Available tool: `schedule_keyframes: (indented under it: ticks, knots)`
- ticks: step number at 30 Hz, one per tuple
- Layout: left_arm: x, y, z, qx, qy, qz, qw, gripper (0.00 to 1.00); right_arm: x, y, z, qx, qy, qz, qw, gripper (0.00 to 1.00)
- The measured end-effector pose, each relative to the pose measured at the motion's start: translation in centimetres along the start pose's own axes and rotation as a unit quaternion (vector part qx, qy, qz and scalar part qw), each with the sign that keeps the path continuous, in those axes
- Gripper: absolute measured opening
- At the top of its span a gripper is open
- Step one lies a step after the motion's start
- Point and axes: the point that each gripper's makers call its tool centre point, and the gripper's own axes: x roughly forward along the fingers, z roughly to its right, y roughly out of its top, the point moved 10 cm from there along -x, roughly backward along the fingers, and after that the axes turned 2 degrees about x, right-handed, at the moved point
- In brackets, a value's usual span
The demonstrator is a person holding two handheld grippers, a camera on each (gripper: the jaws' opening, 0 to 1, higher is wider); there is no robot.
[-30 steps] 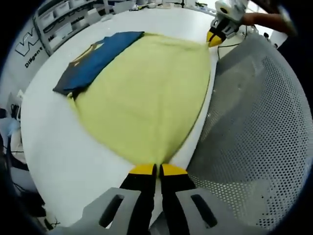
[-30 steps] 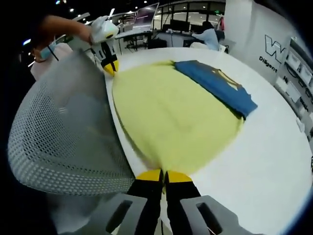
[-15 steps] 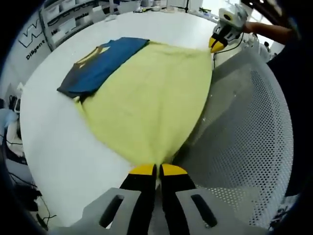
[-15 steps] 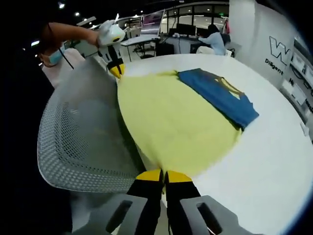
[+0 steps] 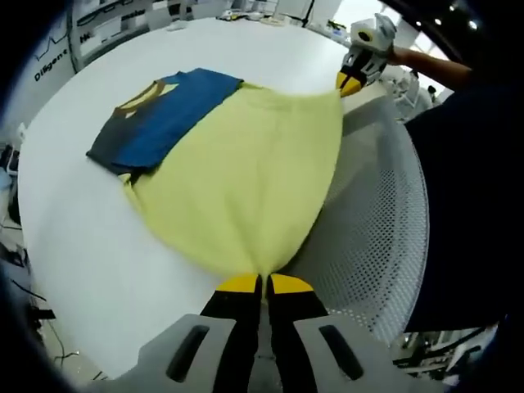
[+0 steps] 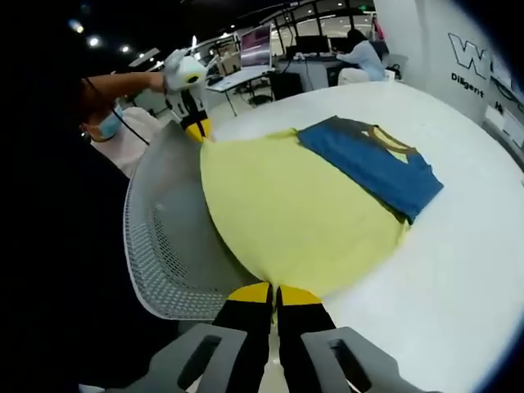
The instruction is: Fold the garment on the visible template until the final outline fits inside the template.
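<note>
Meanwhile, the yellow garment [image 5: 246, 184] had been lifted higher off the white table's [image 5: 74, 237] near edge, corners pinched by left gripper [image 5: 255, 282] and right gripper [image 6: 273, 291]; folding onto the blue folded shirt [image 5: 155, 123] was judged begun.

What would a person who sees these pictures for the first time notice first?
The big yellow cloth stands out most: it is stretched over the white table, each near corner pinched in tongs, left and right. At its far end lies a folded blue shirt. Beside the table stands a grey mesh chair.
</note>
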Motion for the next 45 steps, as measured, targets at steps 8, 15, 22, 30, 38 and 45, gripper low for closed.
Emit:
schedule_keyframes:
  ticks: [8,15,22,30,38,45]
  knots:
    - [-1.5,0.9,-1.1,-0.002,0.000,0.016,0.9999,0.02,-1.3,1.4,0.5,0.000,0.005,0.015,0.9999,0.00]
    - [-3.0,2.9,-3.3,-0.013,0.039,0.054,0.9977,0.02,-2.8,4.5,2.6,-0.011,-0.046,0.070,0.9964,0.00]
    - [-4.7,5.5,-5.9,-0.037,0.092,0.093,0.9907,0.02,-3.6,7.2,4.8,-0.007,-0.102,0.100,0.9898,0.00]
    - [-5.7,7.9,-8.6,-0.038,0.153,0.123,0.9799,0.02,-4.3,9.5,6.5,-0.038,-0.136,0.106,0.9843,0.00]
    - [-6.4,10.5,-11.7,-0.053,0.197,0.135,0.9696,0.02,-4.8,11.9,8.7,-0.036,-0.179,0.099,0.9783,0.00]
    - [-7.2,12.8,-14.5,-0.052,0.237,0.149,0.9586,0.02,-4.6,13.7,10.5,-0.031,-0.204,0.095,0.9738,0.00]
